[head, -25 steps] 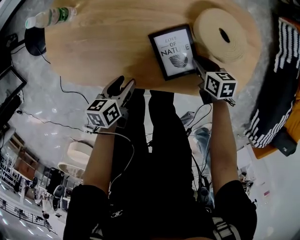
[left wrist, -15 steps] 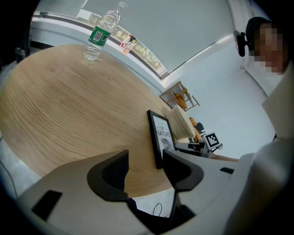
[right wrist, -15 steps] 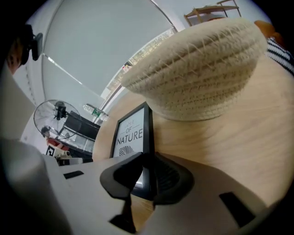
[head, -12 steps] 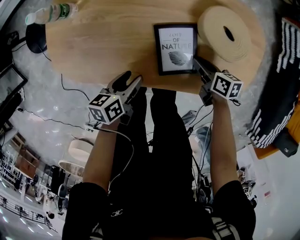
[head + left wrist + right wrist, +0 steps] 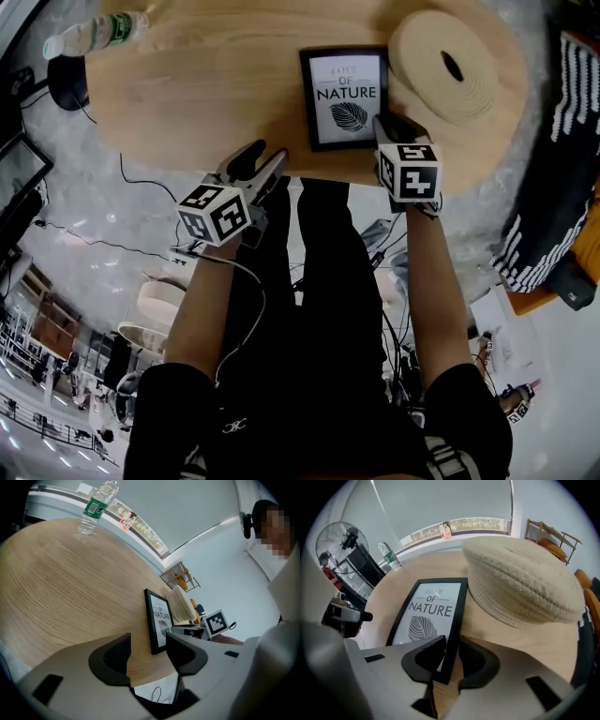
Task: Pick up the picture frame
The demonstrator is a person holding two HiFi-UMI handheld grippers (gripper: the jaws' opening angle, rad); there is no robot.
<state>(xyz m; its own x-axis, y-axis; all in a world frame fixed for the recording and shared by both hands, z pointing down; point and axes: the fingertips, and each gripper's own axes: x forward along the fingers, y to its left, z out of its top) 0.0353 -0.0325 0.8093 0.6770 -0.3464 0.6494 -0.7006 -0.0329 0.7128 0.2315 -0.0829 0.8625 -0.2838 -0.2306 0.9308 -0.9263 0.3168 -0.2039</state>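
While the right gripper [image 5: 451, 644] has the picture frame [image 5: 345, 98] by its right-hand rail, low down near the bottom corner, the left gripper [image 5: 261, 164] hangs off the near edge of the table [image 5: 206, 103] with nothing between its spread jaws.

The right jaws sit close on either side of the black rail, one over the glass and one behind the outer edge. They look to be pinching it, though they have just been opening a little, so the hold is probably light.

The frame rests at the near edge of the table, right of the middle, with its printed face turned towards the person. It appears propped up and leaning back rather than lying flat, though I cannot be sure. That would explain the grip: a standing rail offers a front and a back for the pads, and the low corner is the nearest part to reach.

A woven beige dome [image 5: 427, 56] sits just beside the frame's right side, leaving little room there. This is likely why the gripper comes in steeply from above. A water bottle [image 5: 98, 33] stands well apart at the far left edge.

The left gripper points towards the frame's free side, seemingly kept ready to steady it.
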